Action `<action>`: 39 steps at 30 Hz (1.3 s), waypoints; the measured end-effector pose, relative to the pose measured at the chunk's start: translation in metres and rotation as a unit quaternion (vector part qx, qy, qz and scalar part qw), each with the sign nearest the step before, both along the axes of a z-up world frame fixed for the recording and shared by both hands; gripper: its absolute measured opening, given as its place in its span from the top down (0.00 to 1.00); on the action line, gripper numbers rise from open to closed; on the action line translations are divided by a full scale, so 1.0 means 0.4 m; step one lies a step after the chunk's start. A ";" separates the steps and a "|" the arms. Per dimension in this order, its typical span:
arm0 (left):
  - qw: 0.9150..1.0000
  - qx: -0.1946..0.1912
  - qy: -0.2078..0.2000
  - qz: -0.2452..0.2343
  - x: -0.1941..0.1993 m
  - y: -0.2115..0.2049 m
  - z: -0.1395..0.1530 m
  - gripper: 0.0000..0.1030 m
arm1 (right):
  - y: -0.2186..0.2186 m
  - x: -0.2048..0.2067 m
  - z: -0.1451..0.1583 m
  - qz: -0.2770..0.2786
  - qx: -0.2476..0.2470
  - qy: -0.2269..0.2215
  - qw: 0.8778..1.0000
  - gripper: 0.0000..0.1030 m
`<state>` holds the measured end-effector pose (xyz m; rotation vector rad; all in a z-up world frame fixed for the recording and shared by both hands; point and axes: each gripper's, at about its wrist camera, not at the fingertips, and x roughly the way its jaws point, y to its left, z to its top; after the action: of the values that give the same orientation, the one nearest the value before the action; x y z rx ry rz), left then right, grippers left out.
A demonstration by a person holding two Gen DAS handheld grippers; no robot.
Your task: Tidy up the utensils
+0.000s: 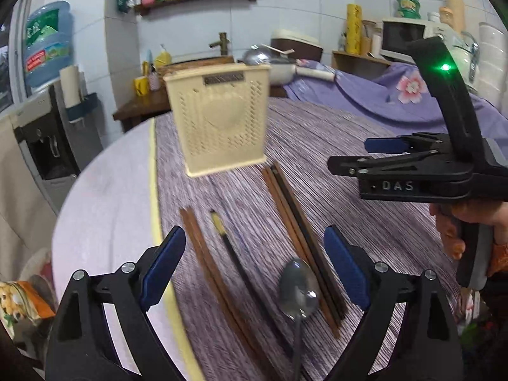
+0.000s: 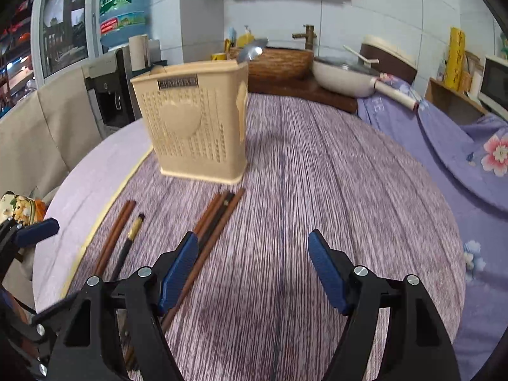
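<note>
Wooden chopsticks (image 1: 298, 238) point lengthwise toward, seemingly, the basket (image 1: 219, 120); both fingers wide, empty.

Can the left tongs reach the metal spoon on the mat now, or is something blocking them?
Probably yes. The left tongs are open and empty, and the spoon lies uncovered just ahead between them, beside the chopsticks.

A blue water jug (image 2: 123, 9) stands upper left, a brass faucet (image 2: 306, 35) upper centre, a cream pan (image 2: 344, 76) beside it, floral purple cloth (image 2: 460, 158) at right.
</note>
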<state>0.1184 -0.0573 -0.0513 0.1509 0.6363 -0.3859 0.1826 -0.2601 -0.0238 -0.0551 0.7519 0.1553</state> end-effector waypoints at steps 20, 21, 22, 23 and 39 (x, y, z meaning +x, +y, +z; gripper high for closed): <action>0.991 -0.005 0.118 -0.064 0.056 -0.054 -0.123 0.64 | -0.024 -0.039 -0.071 -0.001 0.015 0.045 0.999 0.32; 0.991 -0.006 0.120 -0.064 0.055 -0.055 -0.125 0.64 | -0.020 -0.033 -0.073 0.000 0.015 0.048 0.999 0.34; 0.991 -0.007 0.118 -0.063 0.054 -0.054 -0.124 0.64 | -0.017 -0.027 -0.074 0.001 0.016 0.051 0.999 0.37; 0.991 -0.008 0.119 -0.061 0.054 -0.054 -0.124 0.64 | -0.013 -0.020 -0.076 0.002 0.018 0.054 0.998 0.37; 0.995 -0.041 0.092 -0.024 0.069 -0.014 -0.058 0.65 | 0.068 0.177 -0.115 -0.035 0.029 0.132 0.990 0.68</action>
<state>0.1460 -0.0630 -0.0745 0.0527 0.7974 -0.4746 0.2534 -0.2328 -0.0700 0.0479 1.0122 0.1187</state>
